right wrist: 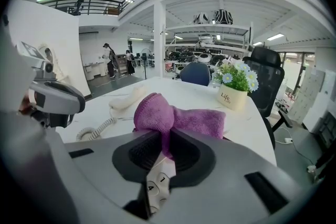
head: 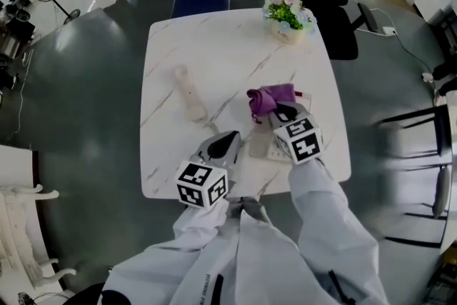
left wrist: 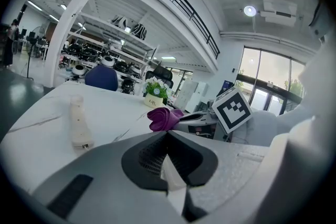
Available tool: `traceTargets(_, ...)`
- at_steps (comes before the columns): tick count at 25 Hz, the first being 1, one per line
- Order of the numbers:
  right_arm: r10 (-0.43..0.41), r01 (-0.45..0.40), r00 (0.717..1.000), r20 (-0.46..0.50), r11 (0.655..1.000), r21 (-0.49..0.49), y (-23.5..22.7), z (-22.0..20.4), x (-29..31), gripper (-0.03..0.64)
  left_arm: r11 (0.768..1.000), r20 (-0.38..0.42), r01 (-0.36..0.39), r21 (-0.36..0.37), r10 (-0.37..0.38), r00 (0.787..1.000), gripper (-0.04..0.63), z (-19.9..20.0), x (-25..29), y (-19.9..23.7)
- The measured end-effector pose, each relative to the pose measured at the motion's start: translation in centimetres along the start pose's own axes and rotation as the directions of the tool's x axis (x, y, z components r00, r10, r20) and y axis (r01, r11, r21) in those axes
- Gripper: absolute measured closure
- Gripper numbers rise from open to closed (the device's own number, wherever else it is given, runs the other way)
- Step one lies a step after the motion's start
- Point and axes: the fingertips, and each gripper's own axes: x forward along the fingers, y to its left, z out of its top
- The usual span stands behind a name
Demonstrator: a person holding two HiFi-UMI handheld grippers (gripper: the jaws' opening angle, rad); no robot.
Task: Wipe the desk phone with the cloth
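Right gripper view: right gripper [right wrist: 164,136] jaws pinched tight on purple cloth [right wrist: 157,113]; cloth bunched above jaw tips, loose end trailing away. Desk phone keypad [right wrist: 157,183] directly below jaws, digits 1 and 4 legible.
Head view: cloth [head: 271,98] over far edge of desk phone [head: 258,144]. Handset [head: 187,93] off phone, lying left of it on marble table [head: 164,53]; coiled cord [right wrist: 97,128] between.
Left gripper view: left gripper [left wrist: 168,135] jaw tips together, nothing held, near side of phone.

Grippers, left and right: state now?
Left gripper: closed, nothing between its jaws.
Right gripper: closed on the purple cloth.
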Motion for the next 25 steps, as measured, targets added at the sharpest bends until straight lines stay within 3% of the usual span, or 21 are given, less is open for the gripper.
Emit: traceTargets(25,0.015,-0.015,0.999,-0.028,1.0,0.011,2.6,-1.9,-1.2,0.583,1.0,-0.005,0.008,-0.017,-0.008,1.0,0.597,-1.6,-2.2,-0.7)
